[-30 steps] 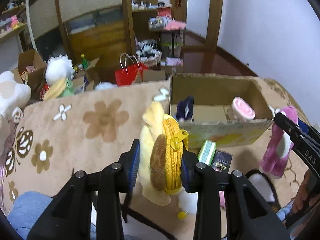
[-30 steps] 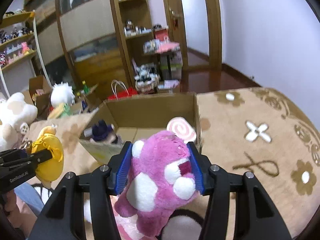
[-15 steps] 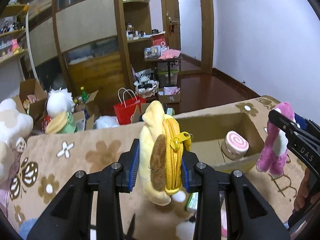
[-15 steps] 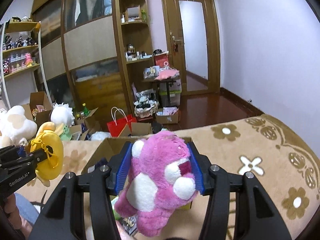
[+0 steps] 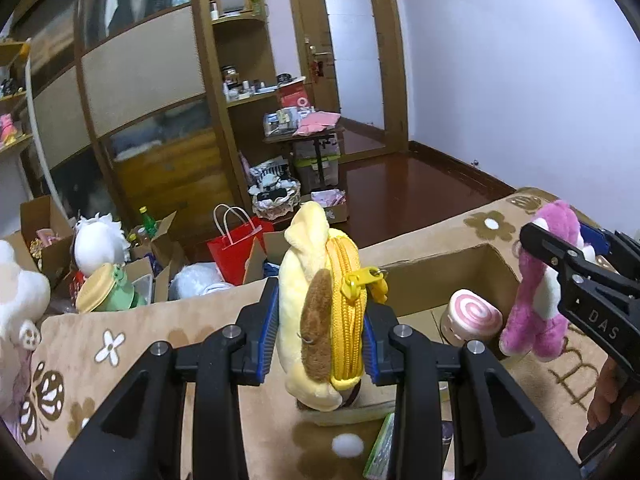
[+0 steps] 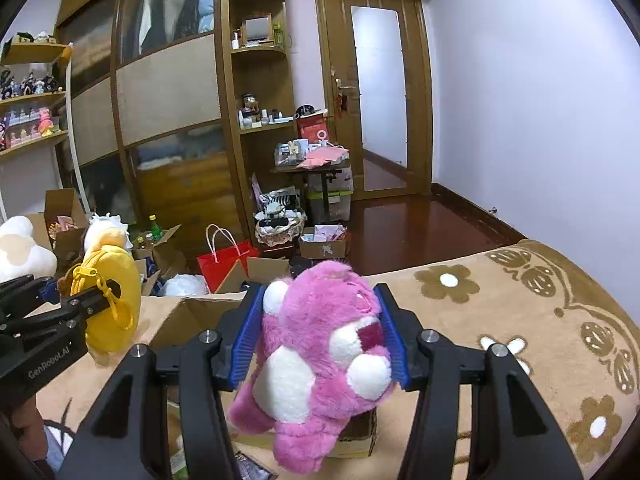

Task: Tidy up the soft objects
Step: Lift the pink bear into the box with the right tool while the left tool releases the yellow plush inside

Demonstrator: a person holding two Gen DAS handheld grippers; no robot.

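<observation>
My left gripper [image 5: 318, 336] is shut on a yellow plush zip pouch [image 5: 320, 320] and holds it in the air over the near edge of an open cardboard box [image 5: 448, 264]. My right gripper [image 6: 320, 344] is shut on a pink plush bear [image 6: 320, 360], also held above the box [image 6: 184, 316]. The bear shows at the right of the left wrist view [image 5: 540, 300], and the pouch at the left of the right wrist view [image 6: 108, 304]. A pink-and-white swirl plush [image 5: 472, 316] lies inside the box.
The box rests on a tan flowered blanket [image 6: 520, 320]. A green packet [image 5: 380, 448] lies by the box's near side. Beyond the blanket stand a red bag [image 5: 236, 248], open cartons, white plush toys [image 5: 100, 240] and wooden cabinets.
Both grippers have risen with their toys. The views now look over the box at the room, and the box sits lower in both frames.
</observation>
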